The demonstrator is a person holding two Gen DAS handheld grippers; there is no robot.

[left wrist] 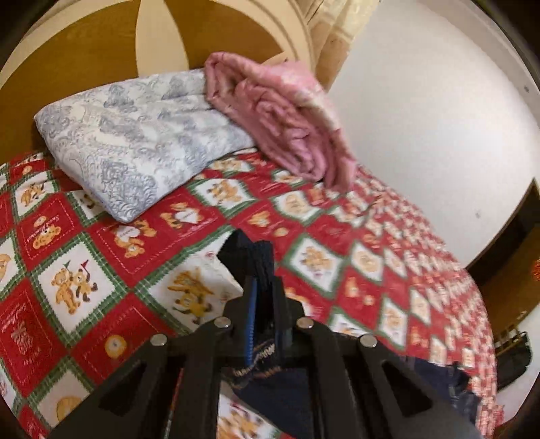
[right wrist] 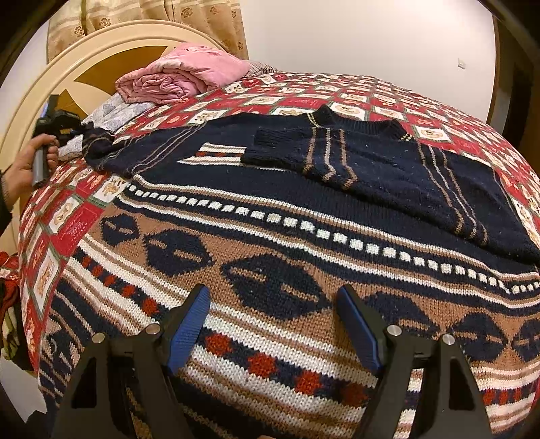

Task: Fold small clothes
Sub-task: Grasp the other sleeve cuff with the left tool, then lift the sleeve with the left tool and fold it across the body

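Note:
A navy knit sweater [right wrist: 276, 216] with tan, white and red bands lies spread on the bed. One sleeve [right wrist: 303, 152] is folded across its chest. The other sleeve [right wrist: 141, 148] stretches out to the left. My left gripper [left wrist: 260, 266] is shut on that sleeve's cuff [left wrist: 256, 256] and holds it a little above the bedspread; the same gripper [right wrist: 72, 130] shows at the far left in the right wrist view, held by a hand [right wrist: 20, 169]. My right gripper [right wrist: 273, 297] stands open just above the sweater's patterned lower part, nothing between its fingers.
A red bear-patterned bedspread [left wrist: 101, 256] covers the bed. A blue-white folded quilt [left wrist: 135, 141] and a pink folded blanket [left wrist: 283, 114] lie at the headboard [right wrist: 101, 57]. A white wall [left wrist: 432, 118] and curtain [right wrist: 152, 20] stand behind. More cloth [right wrist: 8, 304] hangs off the bed's left edge.

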